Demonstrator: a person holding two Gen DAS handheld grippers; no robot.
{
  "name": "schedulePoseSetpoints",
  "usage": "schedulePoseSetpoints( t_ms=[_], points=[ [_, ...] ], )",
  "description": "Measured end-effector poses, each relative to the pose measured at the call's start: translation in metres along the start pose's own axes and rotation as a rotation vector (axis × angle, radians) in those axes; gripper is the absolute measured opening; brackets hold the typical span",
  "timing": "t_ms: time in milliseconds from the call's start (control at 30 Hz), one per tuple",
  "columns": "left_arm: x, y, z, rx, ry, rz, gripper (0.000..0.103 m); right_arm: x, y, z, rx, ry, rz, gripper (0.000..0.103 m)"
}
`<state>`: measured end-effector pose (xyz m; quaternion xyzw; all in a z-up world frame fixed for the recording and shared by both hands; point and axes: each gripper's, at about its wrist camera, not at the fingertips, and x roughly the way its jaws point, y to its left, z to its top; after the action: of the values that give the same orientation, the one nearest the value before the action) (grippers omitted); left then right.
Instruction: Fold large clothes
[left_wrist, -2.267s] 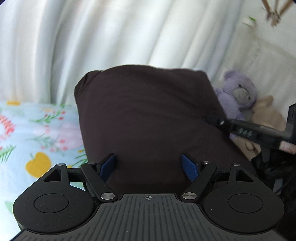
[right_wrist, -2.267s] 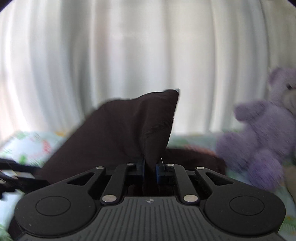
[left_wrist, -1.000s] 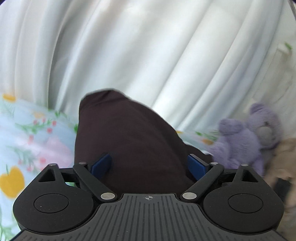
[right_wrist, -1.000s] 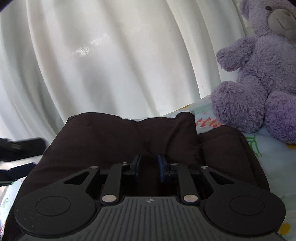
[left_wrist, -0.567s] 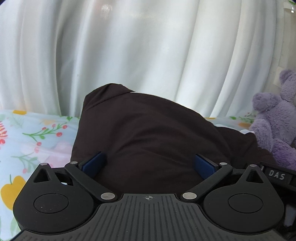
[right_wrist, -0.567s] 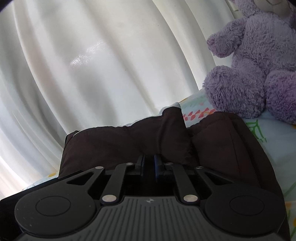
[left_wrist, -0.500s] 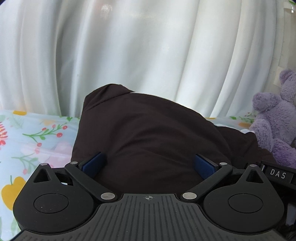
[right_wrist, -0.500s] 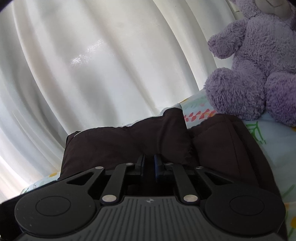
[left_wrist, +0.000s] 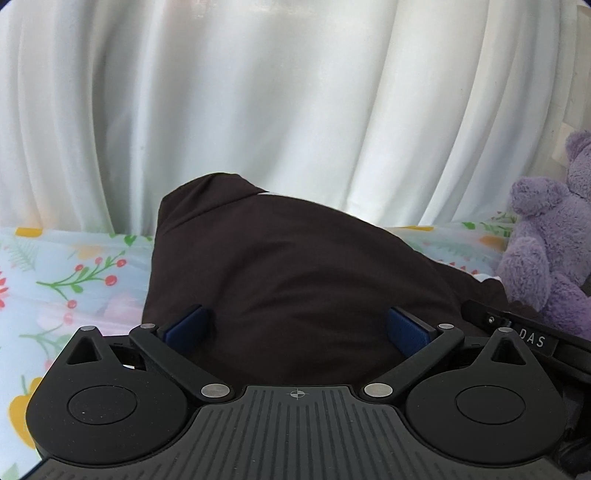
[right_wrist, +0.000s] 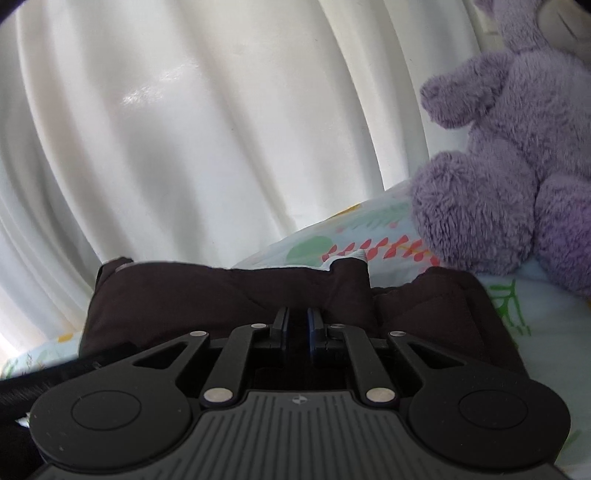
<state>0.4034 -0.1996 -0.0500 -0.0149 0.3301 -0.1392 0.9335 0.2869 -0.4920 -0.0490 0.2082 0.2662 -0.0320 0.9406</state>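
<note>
The dark brown cloth garment (left_wrist: 295, 280) lies bunched on the floral bedsheet (left_wrist: 55, 266), mid-fold; the left claw (left_wrist: 295, 328) has just opened wide, gripping nothing; the right claw (right_wrist: 296, 325), having just narrowed, pinches a fold, which it should probably lay flat next.

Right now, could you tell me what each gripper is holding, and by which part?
The right gripper pinches a raised fold of the dark garment. The left gripper stands open over it, holding nothing.

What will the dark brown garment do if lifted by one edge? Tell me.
The dark brown garment will probably sag and drape: it already mounds in soft folds on the floral bedsheet. It seems light, with thin creased edges. Pushed, it would likely bunch rather than slide flat.
</note>
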Motion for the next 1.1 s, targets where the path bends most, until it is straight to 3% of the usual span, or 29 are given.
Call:
schedulePoseSetpoints(
  t_ms=[133,200,267,333,400,500,600,700,767,833,1100],
  points=[
    [0.003,-0.001,-0.001,0.008,0.001,0.021,0.103,-0.012,-0.002,0.001,0.03,-0.006,0.028,0.011],
    [-0.004,0.002,0.0,0.013,0.002,0.01,0.103,-0.029,-0.003,0.006,0.056,0.01,0.076,0.031],
    [-0.015,0.008,0.003,0.02,0.01,-0.006,0.103,-0.055,-0.01,0.008,0.072,0.008,0.132,0.062],
    [-0.031,0.018,0.004,0.014,0.028,-0.035,0.103,-0.084,-0.018,0.006,0.061,0.005,0.115,0.076],
    [-0.052,0.033,0.002,0.001,0.02,-0.071,0.103,-0.105,-0.034,0.001,0.047,0.02,0.079,0.076],
    [-0.084,0.064,-0.011,-0.023,0.014,-0.146,0.103,-0.113,-0.069,-0.009,0.127,0.107,0.078,0.076],
    [-0.094,0.092,-0.027,-0.085,0.08,-0.229,0.103,-0.099,-0.098,-0.018,0.238,0.2,0.139,0.075],
    [-0.082,0.107,-0.036,-0.197,0.136,-0.318,0.103,-0.08,-0.112,-0.023,0.349,0.246,0.219,0.059],
    [-0.072,0.11,-0.038,-0.264,0.158,-0.385,0.103,-0.069,-0.108,-0.024,0.323,0.269,0.226,0.048],
    [-0.067,0.11,-0.039,-0.297,0.166,-0.394,0.103,-0.062,-0.101,-0.024,0.297,0.292,0.247,0.041],
    [-0.087,0.124,-0.041,-0.268,0.151,-0.374,0.1,-0.047,-0.034,-0.022,0.146,0.342,0.29,0.04]
  ],
)
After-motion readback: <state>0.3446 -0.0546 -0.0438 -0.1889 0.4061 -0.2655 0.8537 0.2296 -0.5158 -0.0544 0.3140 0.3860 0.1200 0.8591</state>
